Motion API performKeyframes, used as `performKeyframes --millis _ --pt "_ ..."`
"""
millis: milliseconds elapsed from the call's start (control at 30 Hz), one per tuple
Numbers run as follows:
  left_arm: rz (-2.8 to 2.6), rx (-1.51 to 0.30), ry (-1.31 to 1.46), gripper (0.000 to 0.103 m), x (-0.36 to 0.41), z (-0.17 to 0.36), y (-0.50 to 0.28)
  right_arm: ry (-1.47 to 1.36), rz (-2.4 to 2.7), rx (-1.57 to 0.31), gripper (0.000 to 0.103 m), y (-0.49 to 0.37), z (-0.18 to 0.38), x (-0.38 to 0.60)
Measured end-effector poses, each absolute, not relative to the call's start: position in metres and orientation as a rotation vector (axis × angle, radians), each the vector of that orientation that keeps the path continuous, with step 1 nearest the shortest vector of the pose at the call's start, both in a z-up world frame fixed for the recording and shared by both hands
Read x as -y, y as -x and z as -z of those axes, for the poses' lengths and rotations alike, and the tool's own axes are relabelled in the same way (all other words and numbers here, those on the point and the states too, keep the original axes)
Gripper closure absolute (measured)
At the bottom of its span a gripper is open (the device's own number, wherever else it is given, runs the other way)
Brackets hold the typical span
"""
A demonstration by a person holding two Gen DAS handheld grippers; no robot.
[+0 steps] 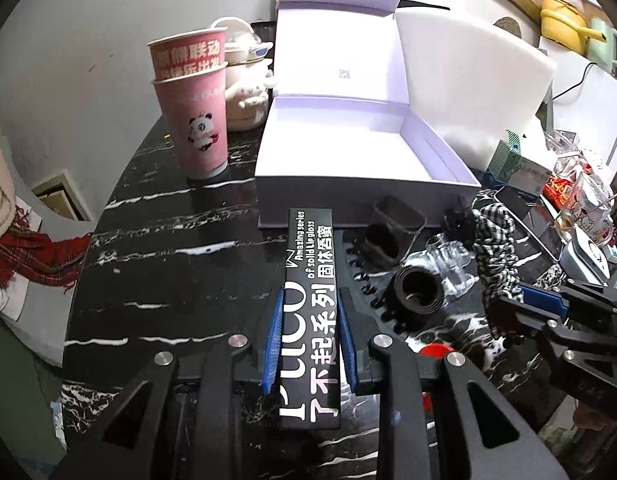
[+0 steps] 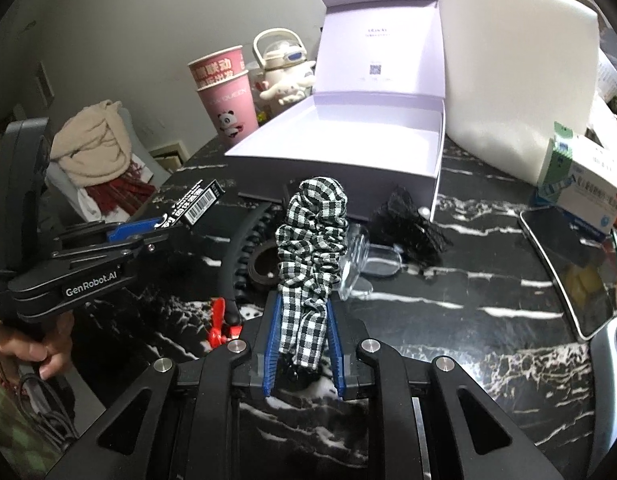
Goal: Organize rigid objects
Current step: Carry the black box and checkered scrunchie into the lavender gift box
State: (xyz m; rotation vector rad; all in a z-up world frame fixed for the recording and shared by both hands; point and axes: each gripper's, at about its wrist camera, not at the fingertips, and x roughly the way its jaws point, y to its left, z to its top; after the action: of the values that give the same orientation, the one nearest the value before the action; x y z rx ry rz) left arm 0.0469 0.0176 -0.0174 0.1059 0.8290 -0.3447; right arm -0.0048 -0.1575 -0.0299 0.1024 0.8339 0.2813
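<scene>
Hidden, cropped and unreadable parts on the black marble table

In the left wrist view the lip gloss box (image 1: 311, 312) hides the gap between the left gripper's (image 1: 311, 334) blue pads, and its near end covers part of the gripper body; the right gripper (image 1: 548, 312) is cut off by the right edge. The upper pink paper cup (image 1: 187, 54) is sunk in the lower one, its print blurred. In the right wrist view the checked scrunchie (image 2: 310, 248) masks much of the clear hair claw (image 2: 362, 264) and the black toothed headband (image 2: 244, 256); the phone (image 2: 576, 268) runs out of frame, and the lavender gift box's (image 2: 340, 168) lid print is too small to read.
</scene>
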Motion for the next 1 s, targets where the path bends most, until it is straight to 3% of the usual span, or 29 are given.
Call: performKeyframes --millis 1000 --pt "0.426 -0.805 -0.11 0.077 0.026 -0.04 -0.127 -0.088 -0.253 -0.85 0.082 -0.079 -0.013 0.186"
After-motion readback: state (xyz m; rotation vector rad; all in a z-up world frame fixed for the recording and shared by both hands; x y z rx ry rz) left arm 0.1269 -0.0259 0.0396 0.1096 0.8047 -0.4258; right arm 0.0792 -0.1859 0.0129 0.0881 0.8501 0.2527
